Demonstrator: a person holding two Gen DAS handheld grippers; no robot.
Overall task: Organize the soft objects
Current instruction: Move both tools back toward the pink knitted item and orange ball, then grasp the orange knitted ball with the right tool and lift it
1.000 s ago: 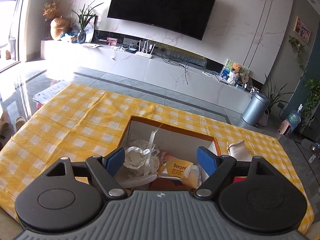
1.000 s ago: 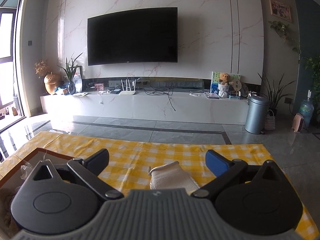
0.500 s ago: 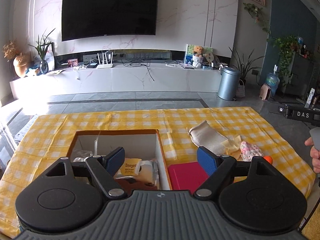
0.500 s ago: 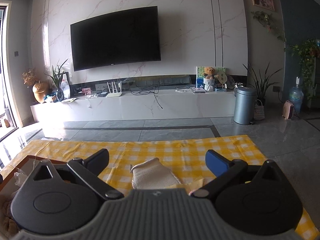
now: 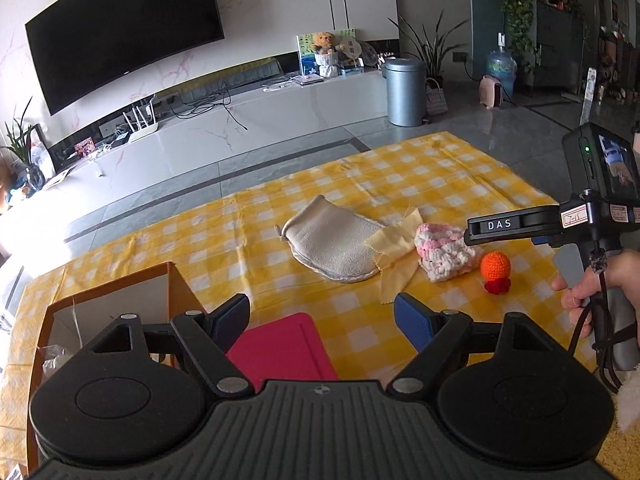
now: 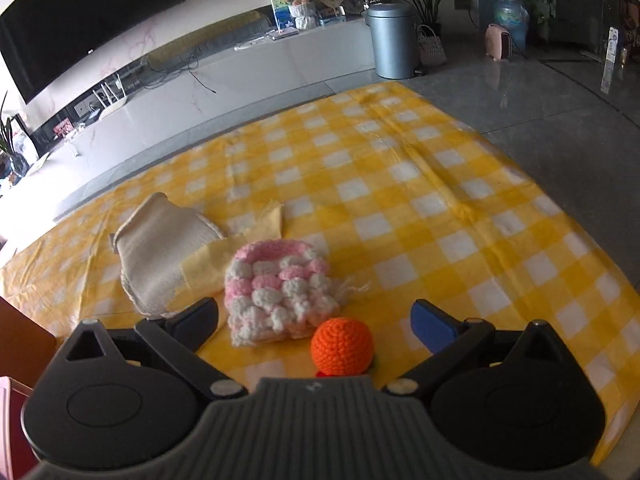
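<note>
On the yellow checked cloth [image 5: 420, 176] lie a cream mitt [image 5: 332, 244], a pale yellow cloth [image 5: 396, 252], a pink-and-white knitted piece [image 5: 444, 252] and an orange crochet ball [image 5: 495, 266]. My left gripper [image 5: 322, 318] is open and empty, above a red pad [image 5: 280, 348] beside the cardboard box [image 5: 120, 292]. My right gripper [image 6: 316, 320] is open and empty, with the knitted piece [image 6: 276, 292] and the orange ball [image 6: 342, 346] between its fingers. The mitt [image 6: 160, 256] and yellow cloth [image 6: 224, 256] lie to its left. The right gripper's body [image 5: 560, 220] shows in the left wrist view.
The box holds plastic wrapping [image 5: 52, 356] at its left. Beyond the table is a grey tiled floor [image 6: 540, 92], a white TV bench [image 5: 240, 120] and a metal bin [image 5: 404, 92]. The table's right edge [image 6: 568, 196] drops to the floor.
The left gripper has swung right, from over the box to over the red pad and soft items. The right gripper has tilted down and moved over the knitted piece and orange ball.
</note>
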